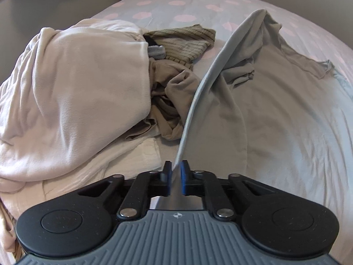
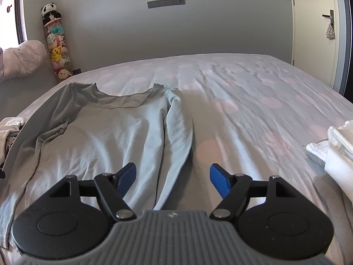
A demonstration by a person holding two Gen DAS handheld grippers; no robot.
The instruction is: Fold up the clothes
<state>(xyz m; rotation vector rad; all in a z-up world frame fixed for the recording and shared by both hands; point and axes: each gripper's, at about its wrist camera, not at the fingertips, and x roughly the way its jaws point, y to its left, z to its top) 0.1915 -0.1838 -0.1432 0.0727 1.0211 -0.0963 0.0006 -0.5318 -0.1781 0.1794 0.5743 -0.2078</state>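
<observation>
1. On a wide bed (image 2: 253, 92) with a pale cover dotted in pink, a light grey-blue long-sleeved top (image 2: 106, 132) lies spread with its neckline toward the far wall.
2. The left gripper (image 1: 176, 177) has its blue pads pressed together on an edge of that top, and the cloth rises from the jaws in a taut band that runs away across the bed.
3. The right gripper (image 2: 172, 180) stands spread, nothing between its fingers; it hangs just over the top's near end, where one sleeve (image 2: 176, 137) lies folded down along the body.
4. Only the left wrist view shows the heap beside the top: a bulky white fleece garment (image 1: 77, 88), crumpled beige clothes (image 1: 169, 101) and an olive striped piece (image 1: 185, 42) behind them.
5. Only the right wrist view shows the room: a grey wall with a long socket strip (image 2: 166, 2), a white door (image 2: 313, 22) with a small bag hanging from its handle, and a clear tube of plush toys (image 2: 57, 50) topped by a panda in the left corner.
6. A stack of white folded fabric (image 2: 331, 150) sits at the right edge of the bed, well apart from the top.
7. A pink-spotted pillow (image 2: 24, 59) rests near the window at far left.
</observation>
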